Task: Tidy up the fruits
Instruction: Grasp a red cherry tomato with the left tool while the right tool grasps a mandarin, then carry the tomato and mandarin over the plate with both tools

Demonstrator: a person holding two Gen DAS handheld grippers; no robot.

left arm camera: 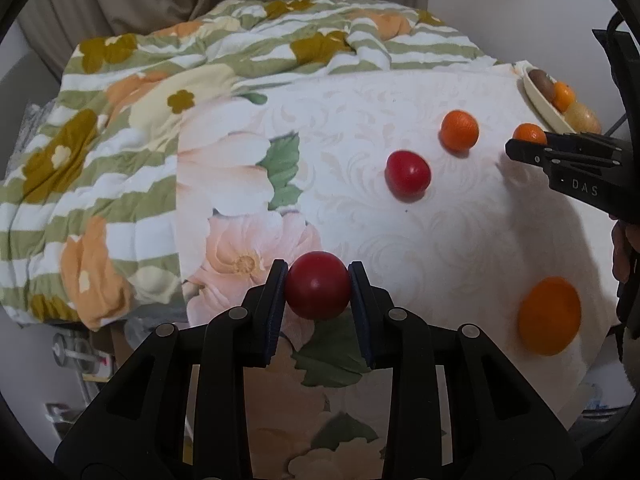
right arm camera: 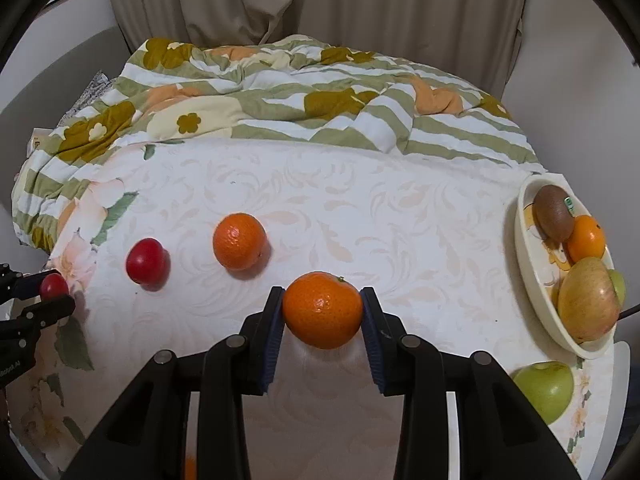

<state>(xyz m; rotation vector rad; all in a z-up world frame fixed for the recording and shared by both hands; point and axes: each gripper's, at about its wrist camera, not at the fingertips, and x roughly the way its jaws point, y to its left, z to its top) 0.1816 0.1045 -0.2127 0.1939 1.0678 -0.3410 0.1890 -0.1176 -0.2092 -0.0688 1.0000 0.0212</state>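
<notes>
Pretty much mid-sort here, I'd say. The bowl (right arm camera: 532, 276) over at 3 o'clock in the right wrist view already has a kiwi (right arm camera: 554, 212), a small orange (right arm camera: 586, 238) and a yellowish apple (right arm camera: 590, 300) in it, with something green peeking out behind the apple.

Both tongs are busy. The left gripper (left arm camera: 318, 286) is clamped narrow on a red plum (left arm camera: 318, 285), pads pressing both sides. The right gripper (right arm camera: 322, 312) is pinched on a mandarin (right arm camera: 322, 310) the same way. Can't tell if either fruit is off the tablecloth (right arm camera: 360, 208) yet or just squeezed in place.

What's left out loose, as far as I can see:
- 1 more red plum (right arm camera: 146, 261) at about 9 o'clock in the right view
- 1 mandarin (right arm camera: 239, 241) just beside it, toward 10 o'clock
- 1 big orange (left arm camera: 549, 316) at 4 o'clock in the left view
- 1 green apple (right arm camera: 546, 390) at 4 o'clock in the right view, sitting just below the bowl

So 2 in hand, 4 still to go by my count.

Clutter-wise, there's a rumpled floral quilt (right arm camera: 280, 92) bunched up along the far side at 12 o'clock and curtains (right arm camera: 320, 0) behind it, neither really in the way. The bowl looks kinda full already, and that green apple parked near its rim could get bumped on the way in.
</notes>
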